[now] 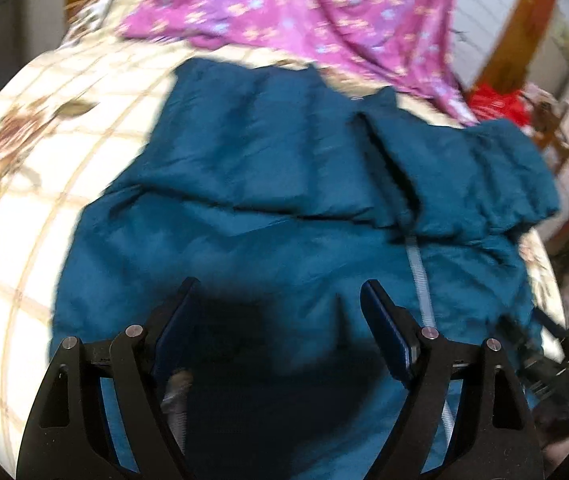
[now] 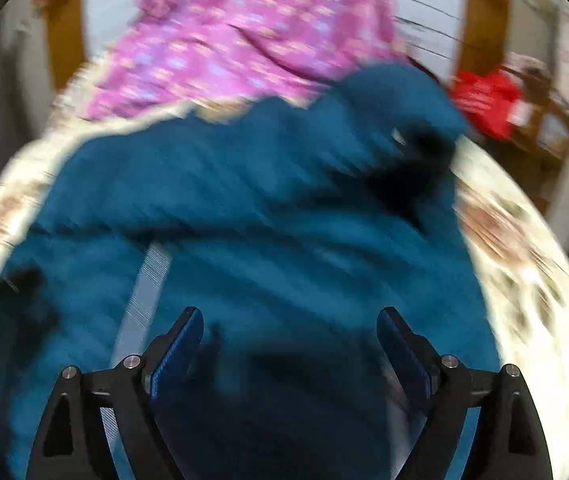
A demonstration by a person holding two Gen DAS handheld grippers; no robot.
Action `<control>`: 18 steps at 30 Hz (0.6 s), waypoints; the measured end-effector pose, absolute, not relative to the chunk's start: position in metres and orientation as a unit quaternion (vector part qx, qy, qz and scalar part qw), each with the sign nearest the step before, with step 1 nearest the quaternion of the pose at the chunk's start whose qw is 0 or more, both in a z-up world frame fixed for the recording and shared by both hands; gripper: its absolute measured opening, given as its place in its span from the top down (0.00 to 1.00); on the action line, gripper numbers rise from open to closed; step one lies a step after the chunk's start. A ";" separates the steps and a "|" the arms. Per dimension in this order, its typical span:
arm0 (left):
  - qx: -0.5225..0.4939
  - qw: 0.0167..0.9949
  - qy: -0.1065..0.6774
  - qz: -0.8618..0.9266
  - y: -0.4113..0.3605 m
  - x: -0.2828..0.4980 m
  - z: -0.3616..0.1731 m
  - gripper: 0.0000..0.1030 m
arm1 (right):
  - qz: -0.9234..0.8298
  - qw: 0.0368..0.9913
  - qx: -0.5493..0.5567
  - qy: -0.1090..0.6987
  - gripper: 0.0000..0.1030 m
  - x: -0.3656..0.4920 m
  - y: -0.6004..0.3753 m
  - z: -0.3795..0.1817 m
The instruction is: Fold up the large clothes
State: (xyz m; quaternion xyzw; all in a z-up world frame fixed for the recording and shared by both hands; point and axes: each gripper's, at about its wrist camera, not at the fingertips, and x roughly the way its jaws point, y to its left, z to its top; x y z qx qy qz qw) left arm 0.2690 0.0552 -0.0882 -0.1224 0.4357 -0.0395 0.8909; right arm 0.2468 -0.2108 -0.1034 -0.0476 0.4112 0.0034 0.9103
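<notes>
Both the left tongs point(image 1: 278, 300) and right tongs point(image 2: 289, 330) gape empty over the teal jacket point(image 1: 268, 184), its sleeve folded inward ahead, likely readying another fold.

I can read no text, label, brand or number in either wrist view. The red bag point(image 1: 496, 104) far ahead and to the right of my tools carries pale marks, but they are too blurred to tell whether they are writing.
</notes>
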 end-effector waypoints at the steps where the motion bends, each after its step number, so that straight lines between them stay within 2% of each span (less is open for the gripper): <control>1: -0.126 0.890 0.436 -0.044 0.049 0.272 -0.086 0.21 | -0.017 0.910 -0.048 0.412 0.15 0.240 -0.222 -0.114; 5: -0.144 0.883 0.438 -0.090 0.018 0.297 -0.078 0.21 | -0.009 0.897 0.013 0.441 0.13 0.241 -0.252 -0.131; 10: -0.162 0.883 0.427 -0.107 -0.012 0.332 -0.067 0.21 | 0.000 0.894 -0.002 0.447 0.01 0.246 -0.244 -0.141; 13: -0.165 0.892 0.411 -0.097 -0.017 0.349 -0.065 0.21 | 0.002 0.893 -0.005 0.450 0.00 0.247 -0.241 -0.141; 18: -0.216 0.849 0.473 -0.092 -0.014 0.383 -0.102 0.21 | 0.007 0.891 0.002 0.453 0.00 0.247 -0.251 -0.141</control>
